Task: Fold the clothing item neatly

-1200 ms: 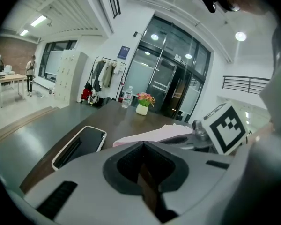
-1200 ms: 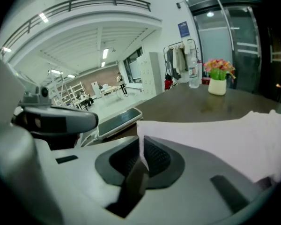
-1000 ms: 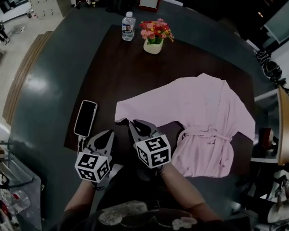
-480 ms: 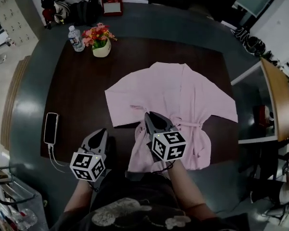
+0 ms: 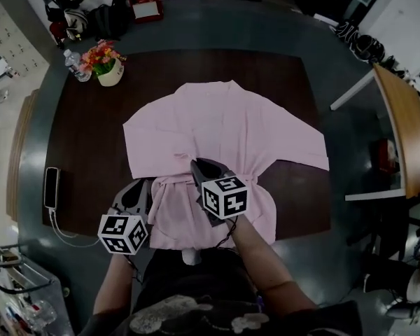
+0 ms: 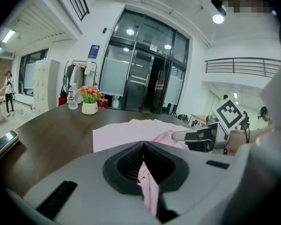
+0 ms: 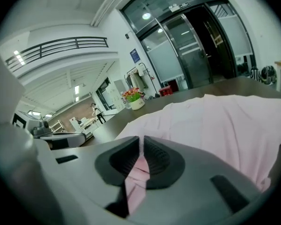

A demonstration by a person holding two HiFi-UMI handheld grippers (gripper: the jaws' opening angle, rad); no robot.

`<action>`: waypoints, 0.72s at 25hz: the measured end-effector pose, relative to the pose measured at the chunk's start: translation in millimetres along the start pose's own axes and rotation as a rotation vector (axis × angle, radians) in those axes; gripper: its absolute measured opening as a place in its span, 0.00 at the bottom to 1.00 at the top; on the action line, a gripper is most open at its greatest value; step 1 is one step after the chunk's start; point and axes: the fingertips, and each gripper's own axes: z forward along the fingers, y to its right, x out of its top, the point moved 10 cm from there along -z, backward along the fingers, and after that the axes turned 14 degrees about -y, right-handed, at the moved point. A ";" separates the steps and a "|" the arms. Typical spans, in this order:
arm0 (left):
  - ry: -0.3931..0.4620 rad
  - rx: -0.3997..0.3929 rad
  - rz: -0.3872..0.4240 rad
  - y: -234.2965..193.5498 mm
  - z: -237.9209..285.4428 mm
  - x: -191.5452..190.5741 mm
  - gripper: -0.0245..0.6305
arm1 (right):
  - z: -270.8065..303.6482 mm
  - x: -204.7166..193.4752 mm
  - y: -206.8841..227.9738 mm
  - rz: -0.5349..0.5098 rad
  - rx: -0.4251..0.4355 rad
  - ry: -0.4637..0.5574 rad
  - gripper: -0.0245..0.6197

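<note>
Pink robe lies spread on the dark wooden surface, collar toward the far edge, one sleeve reaching toward the left edge and the other toward the right, skirt at the near edge. The left hand-held gripper is closed tight on a thin fold of the pink cloth at the skirt's left side. Its own view shows the fabric pinched between the ribbed pads. The right hand-held gripper is likewise clamped on a strip of the robe near the tied belt, jaws nearly together with cloth between them.

Both pinches sit on the lower half, so the step looks like taking up the skirt to carry it over the body. To do it well, I would lift both grips to the same height, hold the cloth between them lightly taut so it does not sag, and move them together so that the crease runs straight across. The belt may bunch under the fold and should be laid flat first. The flower pot and bottle at the far-left corner and the phone at the left edge are well apart from the work.

Hard to tell is how many layers each grip has. The gripper bodies cover the grip points from above, and the near hem is hidden behind the arms. The belt's knot is partly covered too.
</note>
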 end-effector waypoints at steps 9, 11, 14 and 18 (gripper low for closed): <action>0.017 -0.059 -0.001 3.9 15.2 17.8 0.05 | -43.5 53.5 13.2 -0.012 -0.021 0.154 0.07; 0.013 -0.076 -0.001 -0.3 23.1 20.9 0.05 | -57.6 61.7 25.1 -0.005 -0.064 0.172 0.07; 0.008 -0.113 0.008 -3.1 34.2 24.5 0.05 | -74.6 63.4 50.6 0.021 -0.155 0.187 0.07; -0.003 -0.138 0.030 -0.1 47.8 31.5 0.05 | -95.5 53.2 94.8 0.092 -0.256 0.202 0.07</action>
